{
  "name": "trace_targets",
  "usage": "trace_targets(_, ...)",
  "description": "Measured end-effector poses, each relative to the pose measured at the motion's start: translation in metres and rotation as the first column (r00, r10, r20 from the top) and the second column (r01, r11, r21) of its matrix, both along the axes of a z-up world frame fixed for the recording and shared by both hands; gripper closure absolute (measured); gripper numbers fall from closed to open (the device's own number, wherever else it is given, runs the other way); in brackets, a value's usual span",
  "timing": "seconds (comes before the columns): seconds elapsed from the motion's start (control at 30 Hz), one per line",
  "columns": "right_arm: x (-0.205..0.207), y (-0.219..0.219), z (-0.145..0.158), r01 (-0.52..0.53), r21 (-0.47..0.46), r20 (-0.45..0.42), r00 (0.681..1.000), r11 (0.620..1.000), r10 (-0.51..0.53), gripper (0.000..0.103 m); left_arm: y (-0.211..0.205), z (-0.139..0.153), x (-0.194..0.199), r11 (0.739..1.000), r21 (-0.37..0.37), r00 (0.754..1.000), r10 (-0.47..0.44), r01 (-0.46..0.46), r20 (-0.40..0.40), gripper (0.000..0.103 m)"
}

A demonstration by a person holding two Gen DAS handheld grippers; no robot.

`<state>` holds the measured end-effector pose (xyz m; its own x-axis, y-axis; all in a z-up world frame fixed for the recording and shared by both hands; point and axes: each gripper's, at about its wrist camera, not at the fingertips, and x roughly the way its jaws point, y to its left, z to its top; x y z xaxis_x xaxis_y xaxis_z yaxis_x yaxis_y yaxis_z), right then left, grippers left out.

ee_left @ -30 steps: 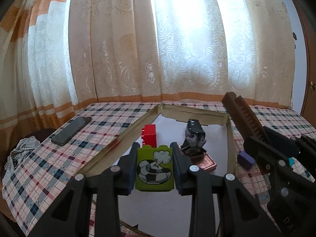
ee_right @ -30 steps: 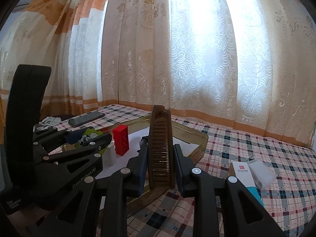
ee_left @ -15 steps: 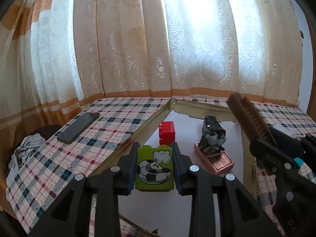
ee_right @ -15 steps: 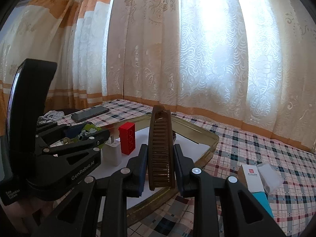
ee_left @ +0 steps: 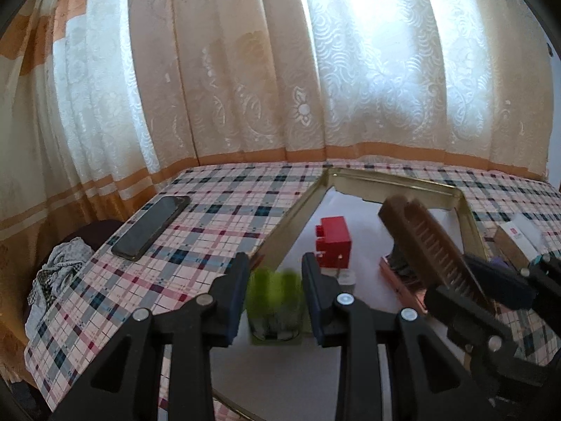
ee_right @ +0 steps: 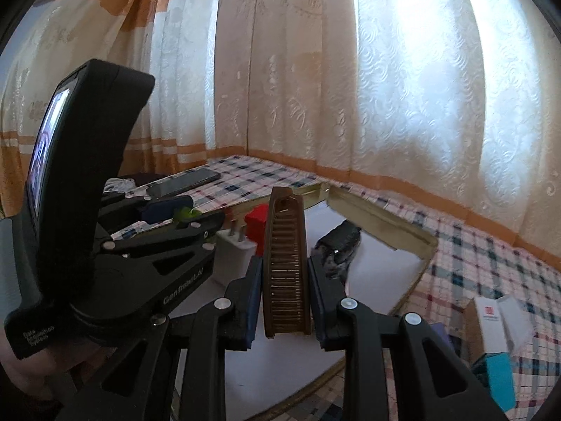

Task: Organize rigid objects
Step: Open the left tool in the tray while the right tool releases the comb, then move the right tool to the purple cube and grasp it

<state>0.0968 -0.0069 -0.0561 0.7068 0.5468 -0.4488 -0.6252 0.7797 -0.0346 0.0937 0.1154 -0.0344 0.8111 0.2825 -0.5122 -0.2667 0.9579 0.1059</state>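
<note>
Green block (ee_left: 274, 310), blurred, is pinched by the left gripper (ee_left: 275, 301) over the tray (ee_left: 294, 221); comb (ee_right: 286, 273) clamped in the right gripper (ee_right: 285, 301); setting down near 12 o'clock is judged next

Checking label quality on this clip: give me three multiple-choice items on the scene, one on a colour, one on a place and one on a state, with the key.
1. What colour is the plastic toy brick standing in the gold-rimmed metal tray?
A blue
B red
C yellow

2. Where does the black smartphone lie?
A in the tray
B on the floor
C on the checked tablecloth

3. How is the brown toothed comb placed?
A clamped in the right gripper
B flat in the tray
C lying on the cloth

Key:
1 B, the brick is plainly red.
2 C, the phone lies flat on the cloth, outside the tray's rim.
3 A, the jaws press on both of the comb's sides.
</note>
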Motion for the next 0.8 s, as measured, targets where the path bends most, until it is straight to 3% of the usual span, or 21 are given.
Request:
trace_targets(0.1, 0.003, -0.002, 0.000, 0.021, 0.007, -0.011, 1.000, 1.000, -0.021, 0.068, 0.000, 0.000, -0.002, 1.000, 0.013, 1.000, 0.011, -0.011, 0.009, 0.047)
trace_targets(0.17, 0.006, -0.007, 0.000, 0.033, 0.020, -0.020, 0.999, 0.999, -0.032, 0.053, 0.002, 0.001, -0.004, 1.000, 0.012, 1.000, 0.026, -0.026, 0.017, 0.030)
trace_targets(0.23, 0.008, -0.014, 0.000, 0.043, 0.038, -0.034, 0.999, 0.998, -0.042, 0.042, 0.002, 0.001, -0.006, 1.000, 0.008, 1.000, 0.026, -0.026, 0.013, 0.029)
trace_targets(0.33, 0.005, -0.023, 0.002, 0.057, 0.045, -0.044, 0.997, 0.997, -0.055, 0.040, -0.003, 0.002, -0.009, 1.000, 0.011, 1.000, 0.024, -0.024, 0.010, 0.026)
trace_targets(0.47, -0.003, -0.040, 0.005, 0.067, 0.038, -0.022, 0.998, 0.997, -0.067, 0.040, -0.015, 0.007, -0.017, 1.000, 0.012, 0.999, 0.012, -0.012, 0.037, 0.003)
trace_targets(0.63, 0.007, -0.081, 0.007, 0.137, 0.086, -0.071, 0.989, 0.987, -0.131, 0.038, -0.026, 0.005, -0.012, 1.000, 0.019, 1.000, 0.018, -0.019, 0.014, 0.002)
trace_targets(0.8, 0.035, -0.103, -0.007, 0.237, -0.008, -0.126, 0.963, 0.971, -0.237, 0.038, -0.034, 0.010, -0.008, 1.000, -0.004, 1.000, 0.020, -0.020, 0.009, 0.000)
